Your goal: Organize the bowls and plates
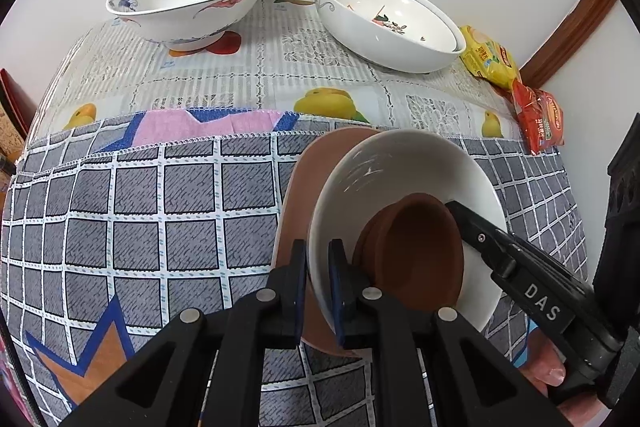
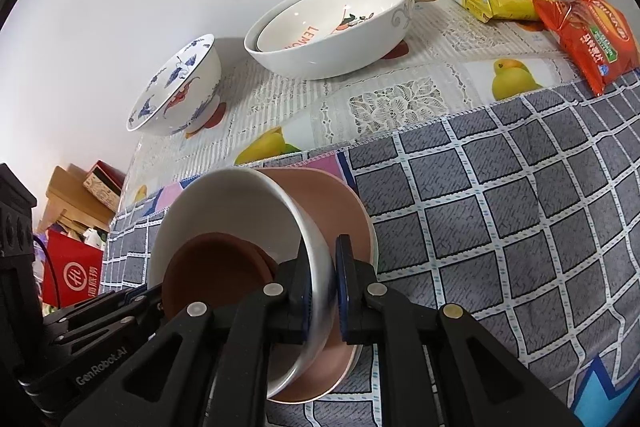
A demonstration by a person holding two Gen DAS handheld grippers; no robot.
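White bowl gripped at opposite rims by both grippers, above the pink plate.

The white bowl [image 1: 404,187], with a small brown dish [image 1: 412,247] nested inside, is pinched at its rim by the left gripper [image 1: 318,287] and, on the far side, by the right gripper [image 2: 322,287]; a two-sided hold is judged to steady the stack. Beneath the white bowl a pink plate [image 2: 340,211] rests on the checked cloth [image 1: 160,207]. Beyond the white bowl stand a crane-patterned bowl [image 1: 188,3] and nested bowls [image 2: 332,31] lettered "LEMO…". "DAS" and "GenRobot.AI" are read on the grippers.
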